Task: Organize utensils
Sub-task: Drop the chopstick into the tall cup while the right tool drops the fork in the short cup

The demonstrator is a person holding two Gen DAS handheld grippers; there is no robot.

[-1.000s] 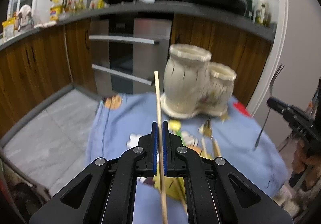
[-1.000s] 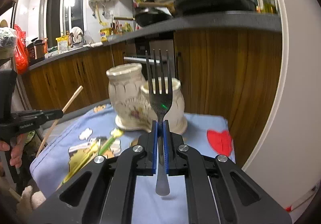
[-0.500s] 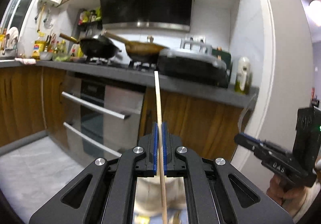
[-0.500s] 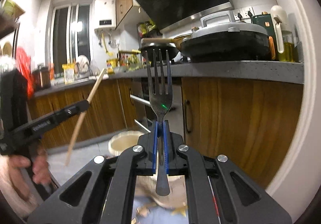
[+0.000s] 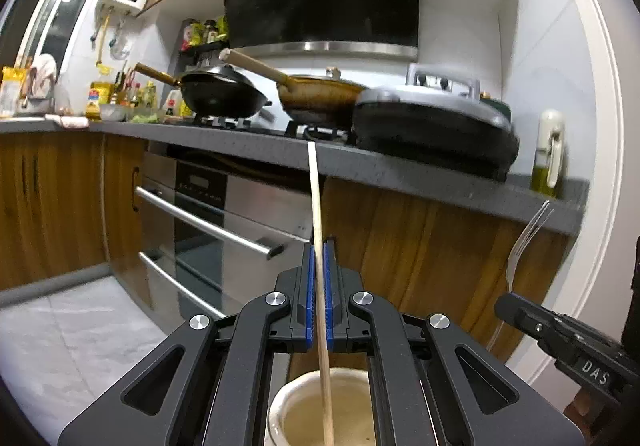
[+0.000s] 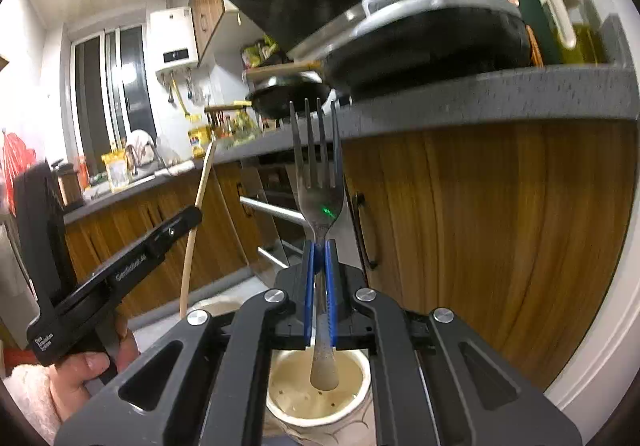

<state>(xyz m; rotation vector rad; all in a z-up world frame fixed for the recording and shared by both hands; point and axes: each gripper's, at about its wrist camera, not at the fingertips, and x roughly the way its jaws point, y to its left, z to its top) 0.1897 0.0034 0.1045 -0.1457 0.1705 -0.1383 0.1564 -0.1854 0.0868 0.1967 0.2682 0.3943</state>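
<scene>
My left gripper [image 5: 319, 246] is shut on a wooden chopstick [image 5: 316, 206] held upright; its lower end hangs over the open mouth of a cream ceramic holder cup [image 5: 280, 402]. My right gripper [image 6: 319, 246] is shut on a metal fork [image 6: 318, 174], tines up, its handle end hanging just above the mouth of another cream holder cup [image 6: 356, 398]. The right gripper and fork [image 5: 524, 242] show at the right of the left wrist view; the left gripper [image 6: 188, 216] with the chopstick [image 6: 196, 214] shows at the left of the right wrist view.
A grey kitchen counter [image 5: 400, 170] with a black wok [image 5: 224, 94], a brown pan [image 5: 320, 98] and a lidded griddle [image 5: 436, 126] stands ahead, above wooden cabinets [image 6: 500, 226] and a steel oven [image 5: 224, 214]. A white wall edge [image 5: 600, 206] is at right.
Both grippers have risen and tilted up over the holder; the table and cloth have dropped out of view. The cup mouths now lie right under the chopstick and fork ends.
</scene>
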